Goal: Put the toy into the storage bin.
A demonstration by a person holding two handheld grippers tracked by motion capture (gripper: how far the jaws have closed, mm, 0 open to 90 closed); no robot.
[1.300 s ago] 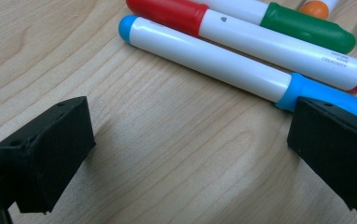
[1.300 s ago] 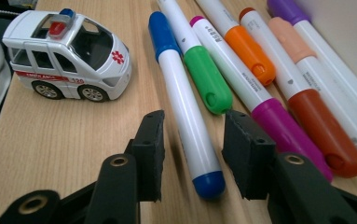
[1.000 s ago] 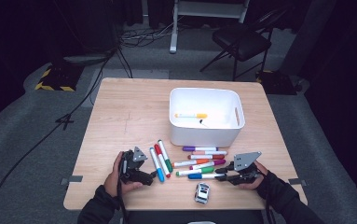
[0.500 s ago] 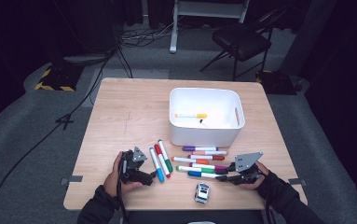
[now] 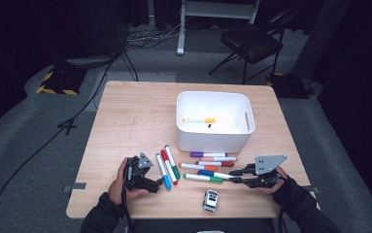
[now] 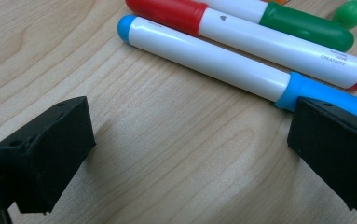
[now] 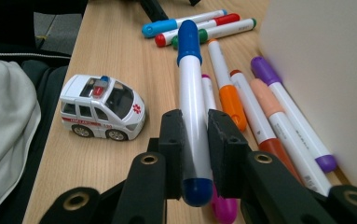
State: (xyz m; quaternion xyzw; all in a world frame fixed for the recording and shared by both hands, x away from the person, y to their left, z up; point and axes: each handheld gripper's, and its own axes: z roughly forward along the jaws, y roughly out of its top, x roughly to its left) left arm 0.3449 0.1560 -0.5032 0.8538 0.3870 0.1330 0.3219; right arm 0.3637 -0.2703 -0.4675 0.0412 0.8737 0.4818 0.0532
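Wooden surface (image 5: 135, 116), person's forearms entering from the near edge. Right gripper (image 7: 195, 135): jaws clamped on a dark blue marker (image 7: 192, 88), gripped near its tail end, cap pointing away over the surface. In the high view this gripper (image 5: 238, 175) sits at the near right, the blue marker (image 5: 212, 174) reaching left from it among a loose cluster of markers. Crowding the held marker on its far side: orange marker (image 7: 226, 86), red-ended marker (image 7: 260, 122), purple marker (image 7: 288, 109), all lying close along the white bin (image 5: 215, 121); a pink marker (image 7: 225, 207) lies under the jaws. Toy ambulance (image 7: 102, 108) stands just beside the right gripper, near the surface's edge. Inside the bin: one yellow-capped marker (image 5: 199, 119) and a small dark item, too small to identify. Left gripper (image 6: 185, 135): jaws spread wide, nothing between them but bare wood; one jaw tip overlaps the cap end of a light blue marker (image 6: 213, 58). Beyond it lie a red marker (image 6: 241, 32) and a green marker (image 6: 302, 25), side by side, touching. Black chair (image 5: 251, 43) and floor cables beyond the far edge.
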